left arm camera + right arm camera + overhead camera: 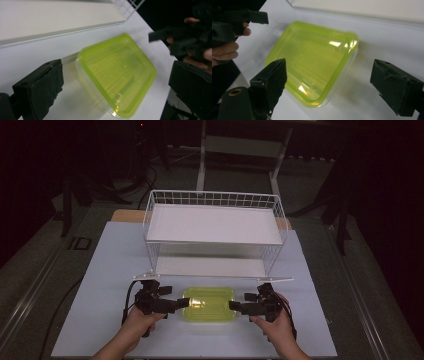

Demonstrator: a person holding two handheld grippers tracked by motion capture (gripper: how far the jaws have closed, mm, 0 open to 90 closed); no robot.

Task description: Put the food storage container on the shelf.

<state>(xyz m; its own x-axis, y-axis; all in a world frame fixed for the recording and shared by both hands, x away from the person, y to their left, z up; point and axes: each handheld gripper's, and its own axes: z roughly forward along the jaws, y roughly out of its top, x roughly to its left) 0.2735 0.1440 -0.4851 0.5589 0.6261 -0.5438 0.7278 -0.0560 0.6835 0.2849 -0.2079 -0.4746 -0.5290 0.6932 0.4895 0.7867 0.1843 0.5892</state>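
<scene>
A yellow-green box with a see-through bottom and a lid on top sat flat on the white desk, near the front edge and just in front of a white wire rack that had two flat shelves. The left claw came in from the left side of the box and the right claw came in from the right side, so the box lay between them. Each claw was held in a hand, and both pointed in at the short ends of the box. In the left gripper view the left claw was open wide, with one jaw on each side of the box and not touching it. In the right gripper view the right claw was open wide too, and the box lay in the gap with space left on both sides. The rack stood behind the box, close to it, and nothing sat on its shelves.
</scene>
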